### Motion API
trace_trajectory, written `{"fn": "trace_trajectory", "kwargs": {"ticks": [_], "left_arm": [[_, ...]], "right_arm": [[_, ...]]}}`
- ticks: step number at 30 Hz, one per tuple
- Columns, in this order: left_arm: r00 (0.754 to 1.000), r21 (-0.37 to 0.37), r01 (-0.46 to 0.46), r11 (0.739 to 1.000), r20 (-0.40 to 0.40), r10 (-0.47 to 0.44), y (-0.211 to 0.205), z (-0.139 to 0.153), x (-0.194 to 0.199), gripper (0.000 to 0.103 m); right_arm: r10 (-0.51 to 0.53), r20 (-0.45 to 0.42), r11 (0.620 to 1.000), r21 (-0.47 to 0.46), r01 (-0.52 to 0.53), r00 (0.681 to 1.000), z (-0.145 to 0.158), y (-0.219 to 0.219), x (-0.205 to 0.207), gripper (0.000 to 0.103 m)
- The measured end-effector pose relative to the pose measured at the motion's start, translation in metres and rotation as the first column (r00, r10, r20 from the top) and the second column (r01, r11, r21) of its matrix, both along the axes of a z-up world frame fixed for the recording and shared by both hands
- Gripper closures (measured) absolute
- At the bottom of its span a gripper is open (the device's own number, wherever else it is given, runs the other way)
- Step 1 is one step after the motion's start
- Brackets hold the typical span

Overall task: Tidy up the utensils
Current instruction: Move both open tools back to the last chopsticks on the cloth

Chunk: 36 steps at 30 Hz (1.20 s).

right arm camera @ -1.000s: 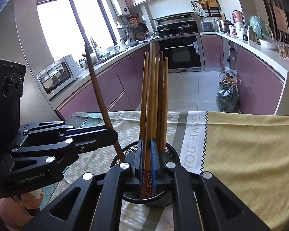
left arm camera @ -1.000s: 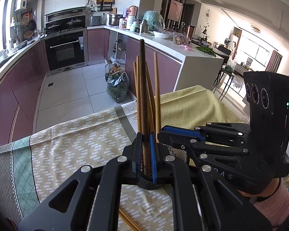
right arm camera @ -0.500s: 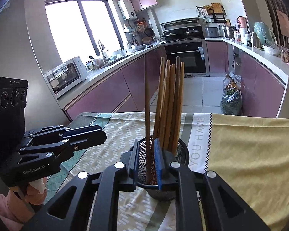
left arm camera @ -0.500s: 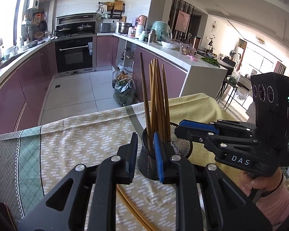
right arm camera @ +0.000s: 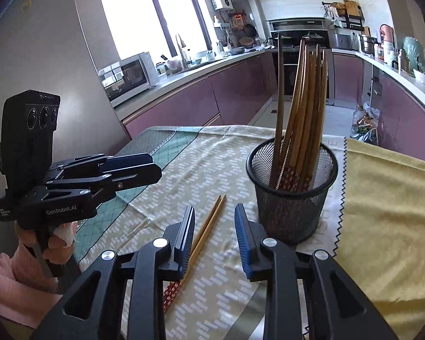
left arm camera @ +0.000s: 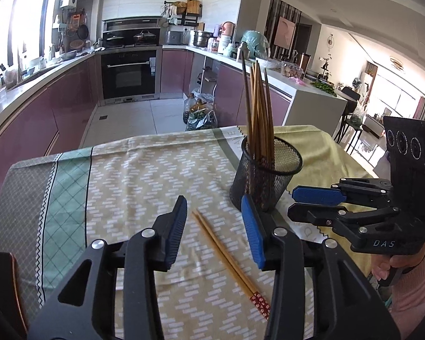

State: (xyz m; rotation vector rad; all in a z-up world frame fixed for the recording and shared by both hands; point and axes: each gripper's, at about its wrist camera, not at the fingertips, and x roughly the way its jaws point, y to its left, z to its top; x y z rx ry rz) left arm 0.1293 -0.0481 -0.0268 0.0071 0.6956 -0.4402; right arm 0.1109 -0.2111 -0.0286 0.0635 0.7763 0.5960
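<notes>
A black mesh cup (left arm camera: 266, 175) (right arm camera: 293, 195) stands upright on the table and holds several wooden chopsticks (left arm camera: 257, 107) (right arm camera: 303, 113). A loose pair of chopsticks (left arm camera: 226, 257) (right arm camera: 204, 235) with red patterned ends lies flat on the cloth in front of the cup. My left gripper (left arm camera: 214, 226) hovers over that pair, its jaws opening with nothing pressed between them. My right gripper (right arm camera: 214, 232) is just left of the cup, its jaws opening too, the loose pair lying below them. Each gripper shows in the other's view: the right gripper (left arm camera: 317, 201), the left gripper (right arm camera: 138, 170).
A patterned tablecloth (left arm camera: 133, 187) covers the table, with a yellow cloth (right arm camera: 388, 226) on the right part. A thin stick (right arm camera: 134, 231) lies near the table's left edge. The kitchen counters (right arm camera: 184, 85) and oven (left arm camera: 129, 76) are far behind.
Both grippers were shut on chopsticks over the cup. They let go, the chopsticks now stand in the cup, and both grippers have drawn back with jaws spreading.
</notes>
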Motion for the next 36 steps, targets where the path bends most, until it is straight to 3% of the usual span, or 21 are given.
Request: {"fn": "trace_trajectory", "kwargs": {"ticks": [6,14,36], "left_arm": [[0.997,0.014,-0.044,0.999,-0.059,0.045,0.013,-0.029,-0.012,0.055],[0.991,0.024,-0.079,0.997,-0.11,0.082,0.018,-0.052,-0.016,0.055],[0.986,0.031,-0.066,0.997,-0.152,0.07,0.014,-0.07,-0.015,0.055]], "right_arm": [[0.029,-0.074,0.999,-0.034,-0.032,0.997,-0.029,0.02,-0.007,0.075],[0.038,-0.144,0.997,-0.057,-0.047,0.989,-0.054,0.037,-0.012,0.075],[0.011,-0.14,0.99,-0.137,-0.031,0.99,-0.062,0.053,-0.011,0.075]]}}
